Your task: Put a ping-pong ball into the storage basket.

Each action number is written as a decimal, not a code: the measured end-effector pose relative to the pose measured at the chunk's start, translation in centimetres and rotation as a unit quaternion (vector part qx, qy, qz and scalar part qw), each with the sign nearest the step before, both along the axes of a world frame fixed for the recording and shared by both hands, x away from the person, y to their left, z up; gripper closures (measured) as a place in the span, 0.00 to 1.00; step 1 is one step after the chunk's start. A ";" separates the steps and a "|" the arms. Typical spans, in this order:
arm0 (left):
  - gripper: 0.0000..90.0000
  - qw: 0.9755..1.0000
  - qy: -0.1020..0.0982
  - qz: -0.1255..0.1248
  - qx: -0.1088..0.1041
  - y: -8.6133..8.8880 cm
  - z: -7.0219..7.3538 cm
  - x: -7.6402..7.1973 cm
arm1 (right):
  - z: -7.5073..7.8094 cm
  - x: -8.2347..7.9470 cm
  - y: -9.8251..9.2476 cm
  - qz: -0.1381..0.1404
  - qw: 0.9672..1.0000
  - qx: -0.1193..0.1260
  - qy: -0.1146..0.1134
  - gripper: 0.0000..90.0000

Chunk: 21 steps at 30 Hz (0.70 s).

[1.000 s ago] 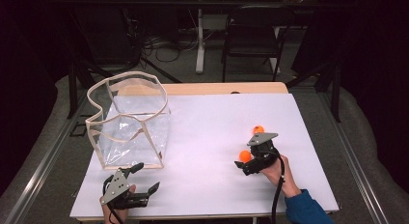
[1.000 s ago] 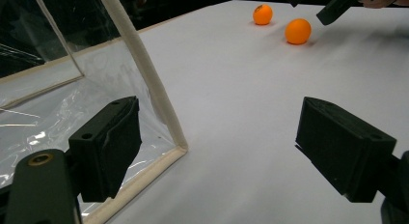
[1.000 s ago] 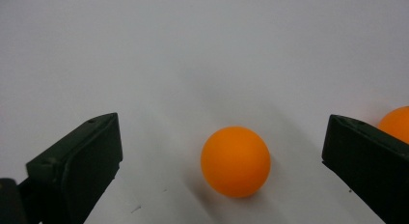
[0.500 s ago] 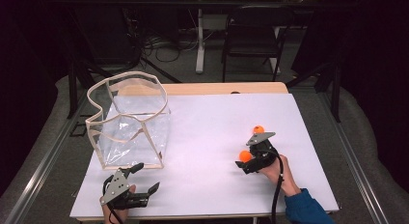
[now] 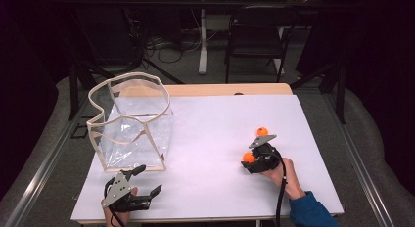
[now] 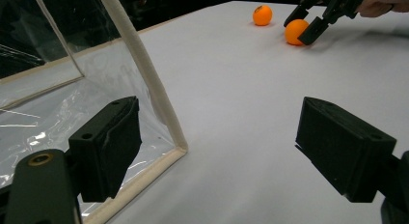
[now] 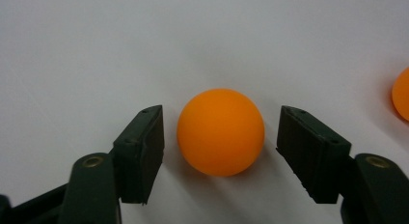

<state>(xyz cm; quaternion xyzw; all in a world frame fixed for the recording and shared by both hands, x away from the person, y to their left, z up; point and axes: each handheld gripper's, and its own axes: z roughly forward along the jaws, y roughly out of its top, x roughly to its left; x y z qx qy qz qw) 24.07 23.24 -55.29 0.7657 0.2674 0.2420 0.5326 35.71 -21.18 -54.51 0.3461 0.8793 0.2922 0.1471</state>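
Observation:
An orange ball [image 7: 221, 132] lies on the white table between the jaws of my right gripper [image 7: 222, 142]. The jaws have just been closing, and a narrow gap still shows on each side of the ball, so the pads do not press on it. From above, that ball [image 5: 248, 157] sits at the right gripper [image 5: 248, 162], right of the table's middle. A second orange ball [image 5: 263, 131] rests just beyond it. My left gripper [image 5: 149, 179] stands open and holds nothing at the front left, beside the clear bag [image 5: 129, 119].
The clear plastic bag with a cream rim [image 6: 144, 69] stands upright at the table's [image 5: 210, 129] back left, its near corner close to my left gripper [image 6: 222, 147]. A chair and cables sit on the dark floor behind the table.
The right gripper's jaws have drawn in around the nearer orange ball. The left gripper and the bag have not moved.

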 end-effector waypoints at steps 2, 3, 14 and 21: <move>0.18 1.000 -0.001 0.000 0.000 0.0 0.0 -0.1 | 0.0 0.0 0.0 0.000 1.000 0.000 0.000 0.43; 0.18 1.000 -0.001 0.000 -0.001 0.0 0.0 -0.1 | 0.0 0.0 0.1 -0.001 1.000 -0.005 -0.001 0.45; 0.18 1.000 0.001 -0.004 0.005 -0.1 0.0 0.0 | -0.1 0.0 0.0 -0.002 1.000 -0.006 -0.002 0.56; 0.18 1.000 0.002 -0.007 0.007 -0.1 0.0 0.1 | 0.1 -0.2 -0.1 -0.003 1.000 0.006 -0.011 0.56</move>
